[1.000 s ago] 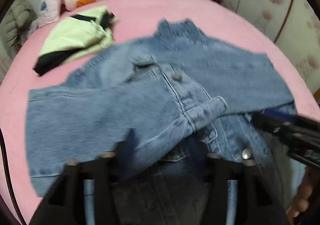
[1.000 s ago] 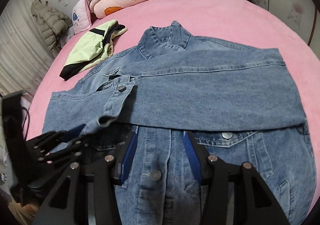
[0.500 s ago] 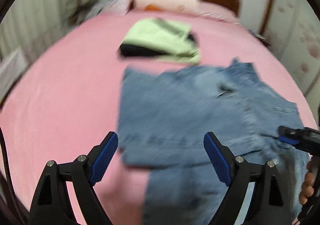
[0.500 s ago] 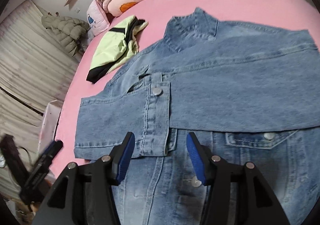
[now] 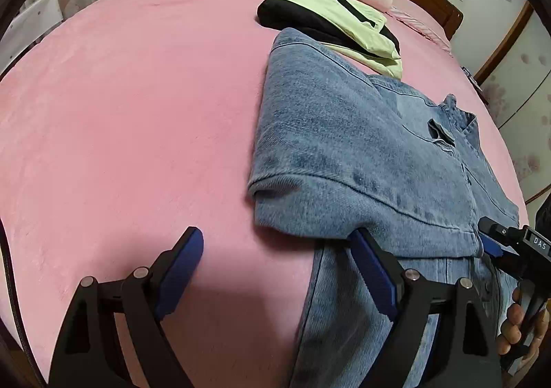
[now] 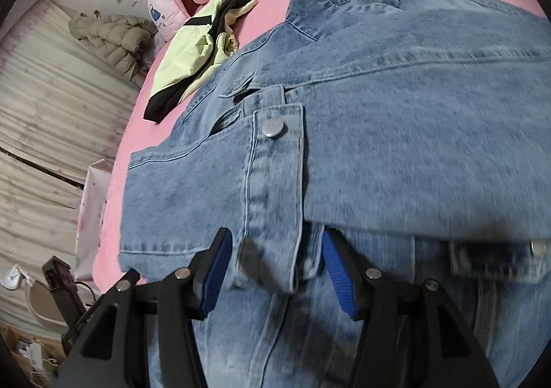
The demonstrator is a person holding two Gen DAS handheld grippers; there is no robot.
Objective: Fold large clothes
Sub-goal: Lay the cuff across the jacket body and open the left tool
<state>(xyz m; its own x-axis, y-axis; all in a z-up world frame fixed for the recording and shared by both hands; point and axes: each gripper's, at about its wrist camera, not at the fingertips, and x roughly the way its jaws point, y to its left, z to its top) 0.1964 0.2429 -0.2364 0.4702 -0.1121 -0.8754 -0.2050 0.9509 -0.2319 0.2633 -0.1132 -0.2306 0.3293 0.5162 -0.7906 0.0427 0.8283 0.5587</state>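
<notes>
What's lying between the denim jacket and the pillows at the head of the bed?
A folded green-and-black garment, seen in both views; the jacket overlaps its near edge in the left view.

The left gripper (image 5: 279, 267) is low and near, its two blue-padded fingers (image 5: 180, 264) spread wide with nothing between them. The right gripper (image 6: 275, 271) is also parted, holding nothing. Bare fingers of the right hand (image 5: 516, 326) wrap its handle at far right.
</notes>
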